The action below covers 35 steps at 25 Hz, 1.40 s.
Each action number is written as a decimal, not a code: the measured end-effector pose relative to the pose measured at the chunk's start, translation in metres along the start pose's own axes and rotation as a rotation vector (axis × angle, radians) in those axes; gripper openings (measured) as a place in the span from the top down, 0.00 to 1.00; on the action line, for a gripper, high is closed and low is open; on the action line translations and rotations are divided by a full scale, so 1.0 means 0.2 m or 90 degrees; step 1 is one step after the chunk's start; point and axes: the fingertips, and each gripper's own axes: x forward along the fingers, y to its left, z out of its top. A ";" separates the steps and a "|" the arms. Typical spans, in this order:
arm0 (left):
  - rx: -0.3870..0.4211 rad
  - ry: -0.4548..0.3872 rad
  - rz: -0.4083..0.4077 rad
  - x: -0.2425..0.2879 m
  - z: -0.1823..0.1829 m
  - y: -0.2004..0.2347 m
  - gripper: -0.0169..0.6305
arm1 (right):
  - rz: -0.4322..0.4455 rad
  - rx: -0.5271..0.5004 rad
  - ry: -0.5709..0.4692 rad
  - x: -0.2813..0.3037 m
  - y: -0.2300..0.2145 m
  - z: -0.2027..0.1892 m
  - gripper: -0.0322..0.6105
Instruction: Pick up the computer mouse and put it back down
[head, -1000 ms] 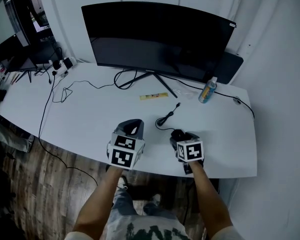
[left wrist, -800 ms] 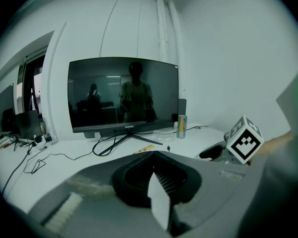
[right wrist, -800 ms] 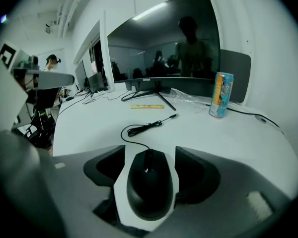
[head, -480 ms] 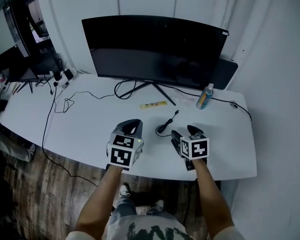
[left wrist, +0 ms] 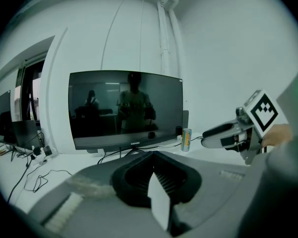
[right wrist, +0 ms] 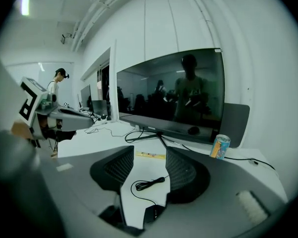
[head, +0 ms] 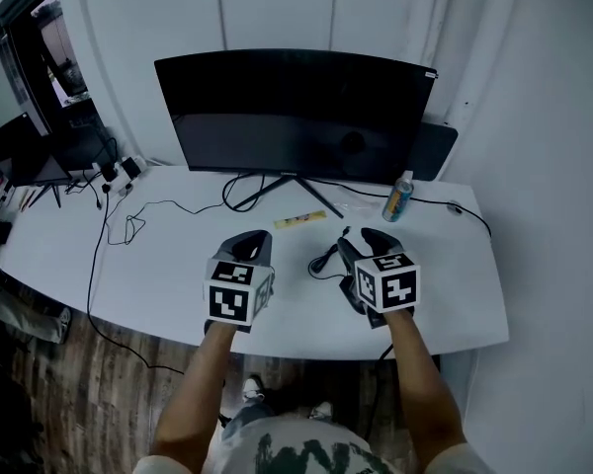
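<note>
The computer mouse (right wrist: 153,213), small and dark, lies on the white tabletop (head: 168,255) near its front edge, its cable (right wrist: 148,183) coiled just beyond. My right claw (head: 364,243) hangs above it, forearm reaching forward, tilted slightly down. Its jaws, half apart, have just been closing, pads clear of the mouse. My left claw (head: 249,245), jaws together and empty, is held alongside.

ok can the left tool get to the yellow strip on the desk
Probably yes: the yellow strip lies flat just ahead and right of the left tool, with bare desk between.
</note>
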 end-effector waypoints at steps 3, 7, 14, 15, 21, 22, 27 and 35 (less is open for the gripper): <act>0.002 -0.010 -0.007 0.00 0.05 0.03 0.97 | 0.001 -0.003 -0.029 -0.03 0.04 0.11 0.67; 0.010 -0.022 -0.021 0.01 0.10 0.04 0.97 | -0.003 -0.006 -0.063 -0.08 0.08 0.22 0.73; 0.022 -0.036 -0.040 0.01 0.17 0.06 0.97 | -0.015 -0.010 -0.119 -0.14 0.15 0.36 0.95; 0.023 -0.037 -0.041 0.01 0.17 0.06 0.97 | -0.013 -0.012 -0.125 -0.15 0.16 0.38 0.95; 0.027 -0.042 -0.051 0.02 0.19 0.08 0.97 | -0.017 -0.015 -0.144 -0.17 0.18 0.43 0.95; 0.027 -0.041 -0.052 0.02 0.19 0.08 0.97 | -0.018 -0.015 -0.144 -0.17 0.18 0.44 0.95; 0.028 -0.039 -0.052 0.02 0.18 0.09 0.97 | -0.020 -0.013 -0.146 -0.17 0.18 0.44 0.95; 0.028 -0.041 -0.048 0.01 0.19 0.10 0.97 | -0.020 -0.015 -0.147 -0.17 0.18 0.45 0.95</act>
